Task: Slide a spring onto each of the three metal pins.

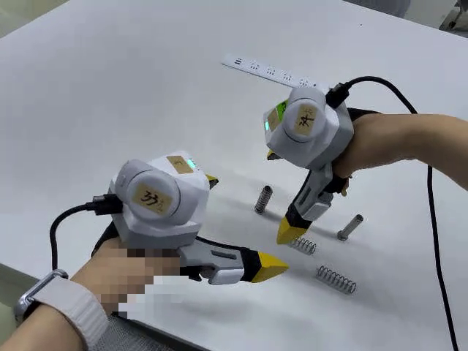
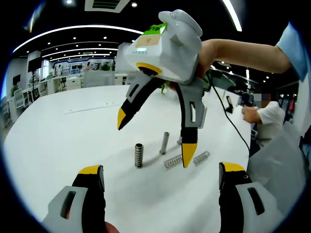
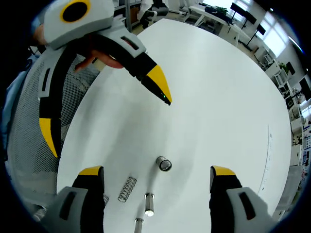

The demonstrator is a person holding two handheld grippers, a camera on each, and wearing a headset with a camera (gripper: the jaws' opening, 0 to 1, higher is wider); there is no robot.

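Note:
One metal pin with a spring on it (image 1: pixel 263 199) stands upright on the white table (image 1: pixel 110 95). A bare pin (image 1: pixel 349 227) stands to its right. Two loose springs (image 1: pixel 302 245) (image 1: pixel 336 279) lie in front of them. My right gripper (image 1: pixel 292 230) points down, open and holding nothing, its tips just above the nearer loose spring. In the right gripper view the sprung pin (image 3: pixel 164 163) sits between the open jaws, with a bare pin (image 3: pixel 149 204), a second bare pin's tip (image 3: pixel 139 223) and a spring (image 3: pixel 127 188) below. My left gripper (image 1: pixel 252 269) hovers open and holding nothing, a little nearer to me.
A white power strip (image 1: pixel 274 73) lies at the back of the table. A black cable (image 1: pixel 431 219) trails from the right gripper down the right side. In the left gripper view the right gripper (image 2: pixel 155 138) hangs over the sprung pin (image 2: pixel 139 155) and a bare pin (image 2: pixel 164 143).

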